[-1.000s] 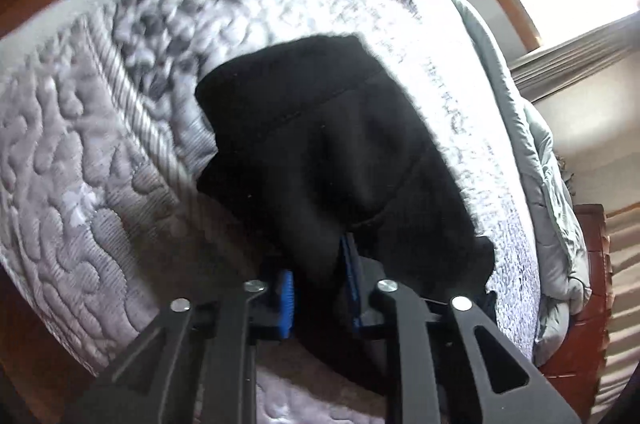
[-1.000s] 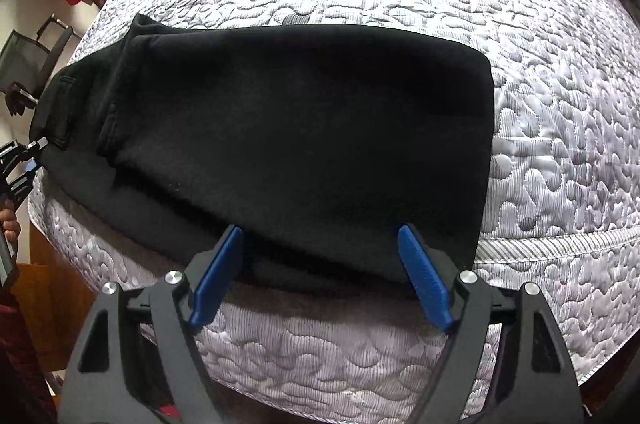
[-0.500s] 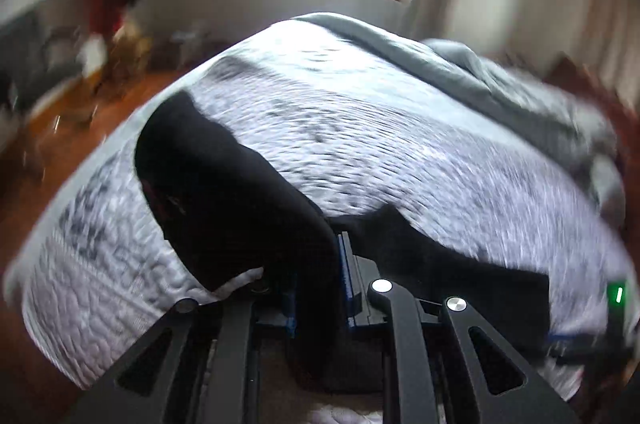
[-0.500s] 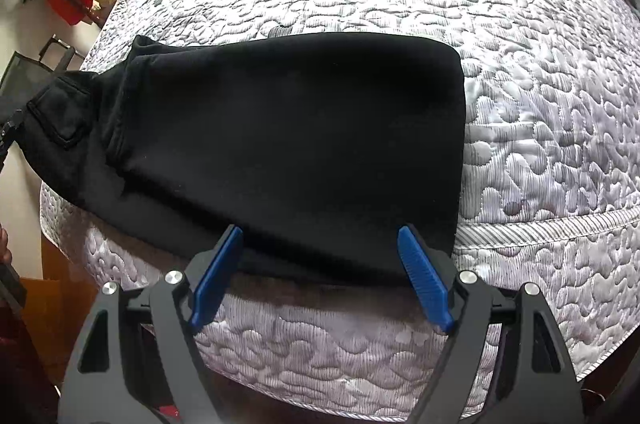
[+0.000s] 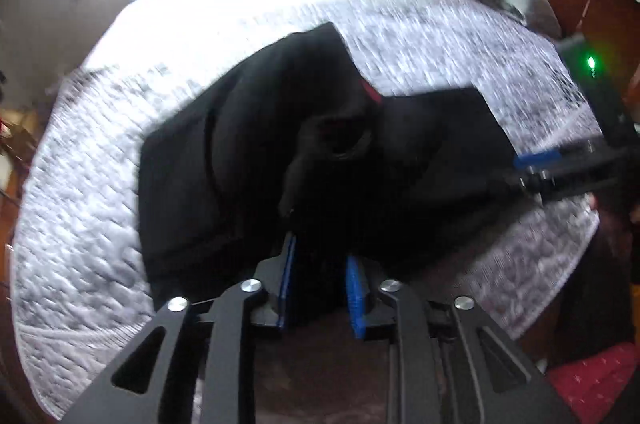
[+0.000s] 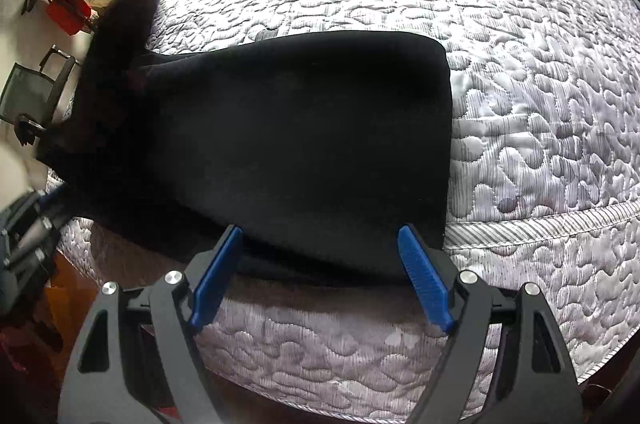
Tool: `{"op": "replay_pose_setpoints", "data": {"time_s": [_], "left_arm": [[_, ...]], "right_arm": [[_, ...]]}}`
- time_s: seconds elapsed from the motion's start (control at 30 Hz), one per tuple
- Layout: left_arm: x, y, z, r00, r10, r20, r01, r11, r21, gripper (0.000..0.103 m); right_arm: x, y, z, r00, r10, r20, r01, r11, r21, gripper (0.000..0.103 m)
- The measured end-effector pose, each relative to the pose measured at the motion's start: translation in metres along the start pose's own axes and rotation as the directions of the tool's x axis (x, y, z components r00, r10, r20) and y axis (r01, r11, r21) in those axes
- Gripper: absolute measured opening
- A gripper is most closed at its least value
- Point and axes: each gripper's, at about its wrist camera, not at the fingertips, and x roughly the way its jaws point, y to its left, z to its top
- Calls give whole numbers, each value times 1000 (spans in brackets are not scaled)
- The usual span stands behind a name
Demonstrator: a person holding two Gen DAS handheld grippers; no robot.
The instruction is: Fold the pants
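No readable writing shows; left gripper [image 5: 320,274] jaws are opening around black pants [image 6: 304,143] on the quilted mattress [image 6: 520,43], while right gripper [image 6: 320,276] gapes empty at six o'clock.

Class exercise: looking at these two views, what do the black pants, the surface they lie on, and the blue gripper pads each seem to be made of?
Black pants: soft matte knit, probably fleece or jersey; no sheen, limp rounded folds.
Mattress: quilted fabric with a slight satin sheen; stitched swirls, puffed panels, corded edge.
Blue pads: likely rubber or moulded plastic; ribbed faces, uniform colour.
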Motion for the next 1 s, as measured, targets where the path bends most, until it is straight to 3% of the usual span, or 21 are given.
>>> {"op": "replay_pose_setpoints", "data": {"time_s": [0.07, 0.13, 0.23, 0.3, 0.37, 0.5, 0.57, 0.63, 0.7, 0.77, 0.9, 1.0], "left_arm": [[-6, 0, -4, 998, -59, 2, 59, 998, -28, 42], [-22, 10, -2, 994, -98, 47, 102, 991, -83, 65], [-45, 30, 4, 984, -126, 126, 146, 975, -165, 77], [-49, 44, 5, 984, -102, 149, 134, 966, -221, 80], [-39, 58, 4, 991, -43, 129, 77, 959, -273, 80], [2, 77, -8, 1000, 16, -10, -18, 937, -348, 79], [9, 80, -14, 1000, 16, -18, -21, 931, -365, 79], [0, 80, -16, 1000, 3, 11, 1, 926, -377, 80], [-13, 85, -16, 998, -19, 54, 40, 909, -414, 80], [-22, 95, -19, 998, 15, 68, 17, 897, -441, 83], [-23, 105, -22, 995, 101, 13, -85, 894, -441, 85], [-18, 109, -28, 992, 123, -39, -128, 888, -441, 85]], "right_arm": [[1, -1, 1, 1000, -4, -4, 4, 1000, -3, 80], [0, -1, 3, 1000, -7, -9, 7, 1000, -4, 80], [-7, 6, 7, 1000, -6, 6, 6, 1000, -24, 80], [-8, 12, 10, 1000, -3, 15, 4, 999, -45, 80], [-2, 16, 10, 999, -40, -5, 39, 997, -64, 80], [20, 14, 8, 997, -68, -40, 64, 994, -92, 83], [15, 18, 11, 996, -75, -39, 72, 994, -86, 83], [4, 25, 15, 997, -76, -25, 74, 993, -87, 75], [-12, 39, 18, 1000, -12, 3, 12, 994, -111, 74], [-26, 59, 22, 999, 50, 21, -46, 988, -147, 74], [-31, 110, 29, 993, 122, 2, -117, 960, -254, 73], [-13, 131, 39, 995, 93, -38, -100, 955, -280, 70]]}}
